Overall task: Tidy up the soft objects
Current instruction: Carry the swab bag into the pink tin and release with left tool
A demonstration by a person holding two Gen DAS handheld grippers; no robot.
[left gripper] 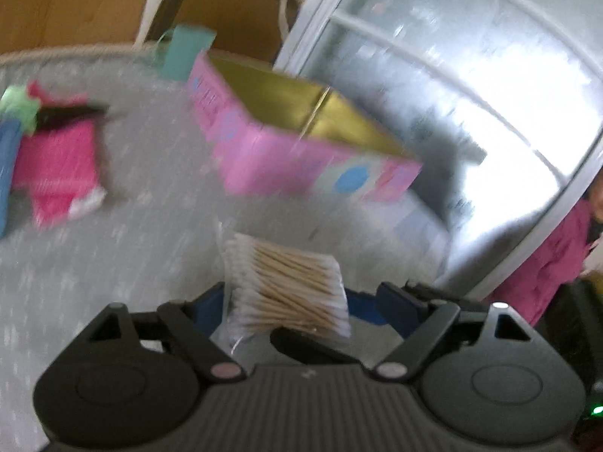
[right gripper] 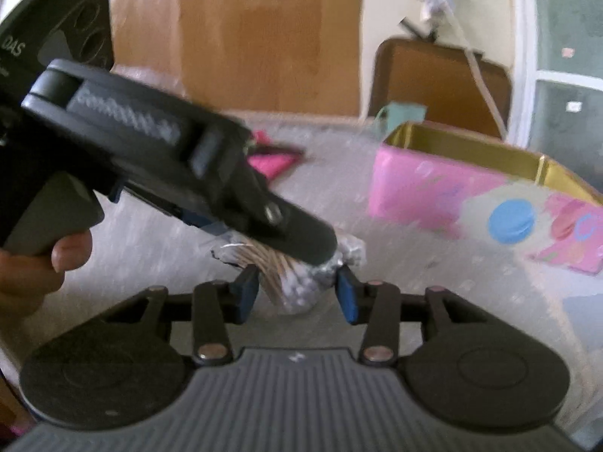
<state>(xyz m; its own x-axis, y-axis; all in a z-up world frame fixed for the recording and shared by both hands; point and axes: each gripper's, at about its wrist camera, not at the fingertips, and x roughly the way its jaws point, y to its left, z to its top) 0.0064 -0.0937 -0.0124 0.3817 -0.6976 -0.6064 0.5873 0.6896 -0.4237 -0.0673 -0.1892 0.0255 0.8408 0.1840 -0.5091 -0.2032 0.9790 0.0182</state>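
Cotton swab pack (left gripper: 290,290) lies near pink box (left gripper: 301,158).

Pale speckled tabletop (left gripper: 94,263), wooden panelling (right gripper: 264,37) behind, white-framed frosted glass door (left gripper: 471,75) glowing with daylight

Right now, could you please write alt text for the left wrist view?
A clear packet of cotton swabs sits between the left gripper fingers above a pale table. Beyond stand an open pink box and pink folded cloth.
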